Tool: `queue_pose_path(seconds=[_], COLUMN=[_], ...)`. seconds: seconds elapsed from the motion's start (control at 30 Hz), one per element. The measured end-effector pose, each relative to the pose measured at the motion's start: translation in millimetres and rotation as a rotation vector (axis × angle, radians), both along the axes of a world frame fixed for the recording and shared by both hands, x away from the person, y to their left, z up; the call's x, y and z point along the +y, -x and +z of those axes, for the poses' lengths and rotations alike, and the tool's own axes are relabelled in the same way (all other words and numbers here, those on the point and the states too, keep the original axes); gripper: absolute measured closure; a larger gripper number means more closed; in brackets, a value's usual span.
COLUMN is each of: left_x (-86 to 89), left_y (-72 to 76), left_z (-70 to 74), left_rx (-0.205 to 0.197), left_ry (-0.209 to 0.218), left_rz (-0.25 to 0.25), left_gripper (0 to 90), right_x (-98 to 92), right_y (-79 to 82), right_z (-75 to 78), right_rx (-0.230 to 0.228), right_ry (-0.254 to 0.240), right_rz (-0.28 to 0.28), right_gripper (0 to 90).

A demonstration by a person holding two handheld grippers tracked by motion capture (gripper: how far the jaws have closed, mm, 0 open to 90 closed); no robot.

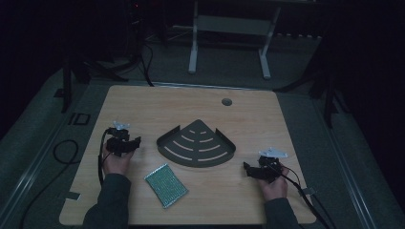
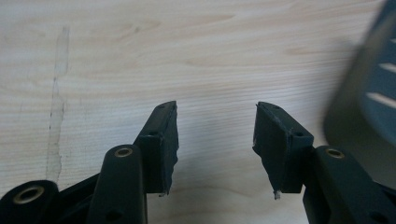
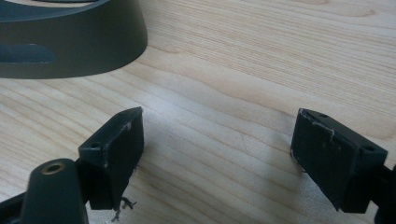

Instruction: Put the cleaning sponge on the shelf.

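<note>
Two open grippers flank a corner shelf tray

Two hand-held grippers rest low over a light wooden table point(image 1: 143, 102), one at each side of a dark, fan-shaped corner shelf tray point(image 1: 196, 144) with curved slots in its floor. In the high view the left gripper point(image 1: 134, 143) sits just beside the tray's left edge, its jaws spread wide with only bare wood between them; its own view shows the same gap point(image 2: 215, 135) and the tray's blurred rim point(image 2: 369, 88) at the right. The right gripper point(image 1: 248, 168) lies near the tray's right corner, apart from it. Its jaws also stand wide apart point(image 3: 217, 149) over bare wood, holding nothing, with the tray's curved wall point(image 3: 74, 42) at upper left. A green mesh scouring pad point(image 1: 165, 185) lies flat on the table in front of the tray, between the person's forearms and touching neither gripper.
</note>
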State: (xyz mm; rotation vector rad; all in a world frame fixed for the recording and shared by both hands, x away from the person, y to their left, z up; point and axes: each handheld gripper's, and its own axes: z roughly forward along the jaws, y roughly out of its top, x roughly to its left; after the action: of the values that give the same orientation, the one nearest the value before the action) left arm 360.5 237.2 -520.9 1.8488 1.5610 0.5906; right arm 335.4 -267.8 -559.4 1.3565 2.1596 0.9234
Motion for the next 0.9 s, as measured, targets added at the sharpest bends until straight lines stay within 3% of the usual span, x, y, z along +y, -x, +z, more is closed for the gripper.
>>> queue_pose_path(seconds=[0.1,0.3,0.4,0.5,0.6,0.7,0.9], left_x=[0.1,-0.6,-4.9,-15.1,-26.8,-37.2,-54.4], left_y=[11.6,31.9,41.3,50.4,58.7,63.4,72.7], left_z=[14.4,35.7,40.8,44.9,48.9,50.6,39.2], left_rx=[-0.046,-0.109,-0.106,-0.108,-0.092,-0.074,-0.022], left_ry=[0.056,0.122,0.124,0.104,0.119,0.110,0.118], left_rz=[-0.061,-0.133,-0.167,-0.235,-0.297,-0.324,-0.405], left_gripper=[50.8,55.6,58.5,62.2,70.2,77.9,83.5], right_x=[-0.1,-0.2,-0.3,-0.3,-0.3,-0.3,-0.3], right_y=[0.0,-0.1,-0.2,-0.2,-0.3,-0.3,-0.3], right_z=[0.0,0.1,0.1,0.1,0.1,0.1,0.1], right_rx=[0.000,0.001,0.001,0.001,0.002,0.002,0.002], right_ry=[0.000,0.001,0.001,0.001,0.000,0.000,0.000], right_rz=[0.002,0.003,0.005,0.005,0.006,0.006,0.006], right_gripper=[16.9,16.9,16.9,16.9,16.9,16.9,16.8])
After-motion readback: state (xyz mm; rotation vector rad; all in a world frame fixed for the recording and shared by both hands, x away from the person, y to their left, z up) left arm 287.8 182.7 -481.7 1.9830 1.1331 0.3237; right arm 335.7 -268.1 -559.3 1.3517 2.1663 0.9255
